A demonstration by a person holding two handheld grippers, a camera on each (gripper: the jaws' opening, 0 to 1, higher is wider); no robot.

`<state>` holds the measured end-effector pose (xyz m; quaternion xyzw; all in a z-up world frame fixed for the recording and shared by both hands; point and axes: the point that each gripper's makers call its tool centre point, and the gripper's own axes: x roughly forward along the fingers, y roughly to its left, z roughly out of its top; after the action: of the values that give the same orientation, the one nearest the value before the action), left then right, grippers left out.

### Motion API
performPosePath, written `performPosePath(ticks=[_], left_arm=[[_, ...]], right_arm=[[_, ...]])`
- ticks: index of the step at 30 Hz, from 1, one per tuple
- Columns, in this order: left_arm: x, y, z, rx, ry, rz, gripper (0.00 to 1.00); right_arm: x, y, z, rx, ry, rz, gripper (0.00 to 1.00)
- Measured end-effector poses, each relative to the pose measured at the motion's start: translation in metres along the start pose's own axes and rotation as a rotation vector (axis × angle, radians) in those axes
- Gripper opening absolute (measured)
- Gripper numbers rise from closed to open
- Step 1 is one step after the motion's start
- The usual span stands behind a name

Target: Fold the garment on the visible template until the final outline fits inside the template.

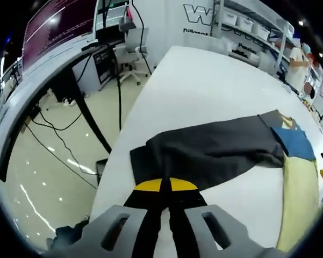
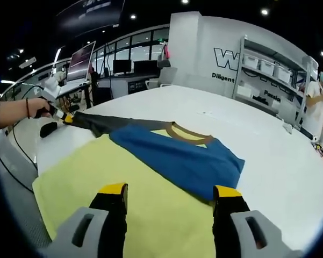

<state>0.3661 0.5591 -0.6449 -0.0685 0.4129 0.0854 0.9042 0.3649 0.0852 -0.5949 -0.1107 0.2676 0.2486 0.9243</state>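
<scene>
Evidently the left gripper (image 1: 169, 188) pinches the sleeve (image 1: 204, 153) taut for folding; the right gripper (image 2: 169, 196) hovers spread above the template (image 2: 97, 183).

hidden: garment (image 1: 215, 148) edge inside left tongs (image 1: 165, 189) | cut off: yellow template (image 2: 150, 209) behind right tongs (image 2: 169, 196)

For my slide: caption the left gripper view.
Left hand-held gripper pinches the dark sleeve on the white table.
</scene>
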Motion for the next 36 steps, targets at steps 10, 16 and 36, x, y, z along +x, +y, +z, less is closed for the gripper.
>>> performPosePath(ticks=[10,16,36], left_arm=[[-0.018,0.008,0.011,-0.114,-0.048,-0.036,0.0],[-0.021,0.006,0.027,-0.137,-0.107,-0.077,0.0],[-0.049,-0.039,0.052,-0.235,-0.214,-0.242,0.0]], right_arm=[[0.002,0.007,-0.003,-0.005,0.014,0.027,0.63],[0.001,0.006,-0.003,-0.003,0.017,0.028,0.64],[-0.002,0.008,0.0,-0.002,0.01,0.025,0.71]])
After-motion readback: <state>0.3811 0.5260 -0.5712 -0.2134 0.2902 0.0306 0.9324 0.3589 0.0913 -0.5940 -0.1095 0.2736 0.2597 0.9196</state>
